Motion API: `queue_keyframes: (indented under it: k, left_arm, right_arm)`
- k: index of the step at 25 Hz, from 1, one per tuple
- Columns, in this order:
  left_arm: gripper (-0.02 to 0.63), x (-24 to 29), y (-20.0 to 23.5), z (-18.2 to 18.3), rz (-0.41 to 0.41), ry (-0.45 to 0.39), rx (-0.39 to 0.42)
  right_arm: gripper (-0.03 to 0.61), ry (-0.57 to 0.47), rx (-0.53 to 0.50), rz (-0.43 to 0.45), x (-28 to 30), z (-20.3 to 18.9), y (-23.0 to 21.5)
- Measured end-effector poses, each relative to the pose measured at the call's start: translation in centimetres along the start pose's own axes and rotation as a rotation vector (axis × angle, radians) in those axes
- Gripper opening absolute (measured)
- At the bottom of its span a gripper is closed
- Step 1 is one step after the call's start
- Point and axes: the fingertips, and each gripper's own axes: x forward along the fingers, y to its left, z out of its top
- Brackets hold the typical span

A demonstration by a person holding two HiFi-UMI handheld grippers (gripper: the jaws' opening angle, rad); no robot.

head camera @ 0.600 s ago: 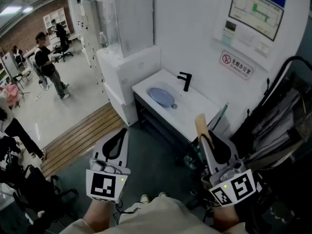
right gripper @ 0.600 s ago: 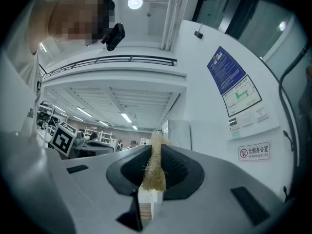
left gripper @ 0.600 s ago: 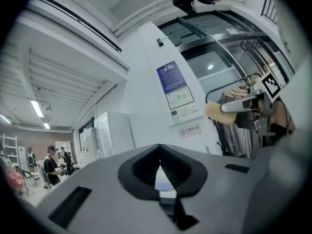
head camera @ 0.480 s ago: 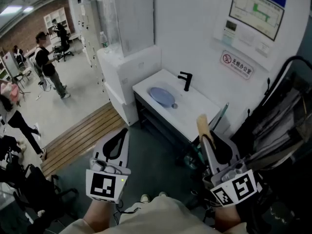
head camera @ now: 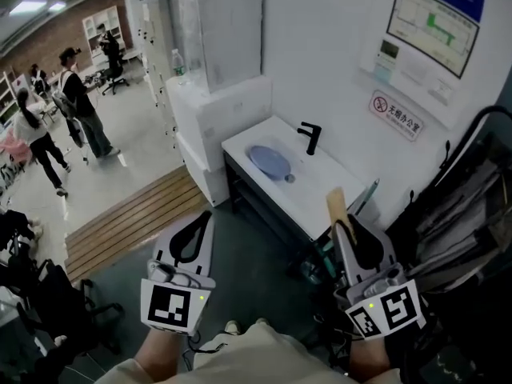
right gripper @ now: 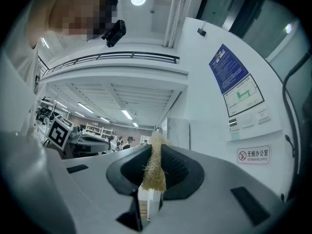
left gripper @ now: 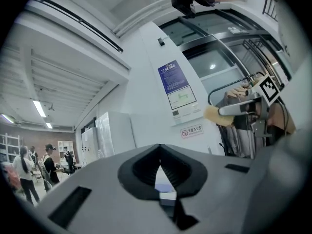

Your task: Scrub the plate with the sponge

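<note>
your left claw [head camera: 201, 218] was pressed shut, empty; your right claw [head camera: 345, 229] pinched the sponge [head camera: 336, 203]. ahead, the blue plate [head camera: 268, 161] lay on the white tabletop [head camera: 326, 194] near a black faucet [head camera: 310, 137].

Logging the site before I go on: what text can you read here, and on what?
"无烟办公室 NO SMOKING OFFICE": small white sign with a red no-smoking symbol, on the white wall.
Blue wall poster: print too small to read.
White chart with green lines below it: too small to read.
</note>
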Motion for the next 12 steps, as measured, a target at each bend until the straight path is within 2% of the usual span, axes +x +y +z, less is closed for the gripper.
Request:
queue_keyframes:
  k: [12]
  left_arm:
    - [0.006, 2.9, -0.6, -2.1, 0.025, 0.044, 0.002]
  right_arm:
    - [0.067, -0.011, 0.062, 0.042, 3.5, -3.1, -2.7]
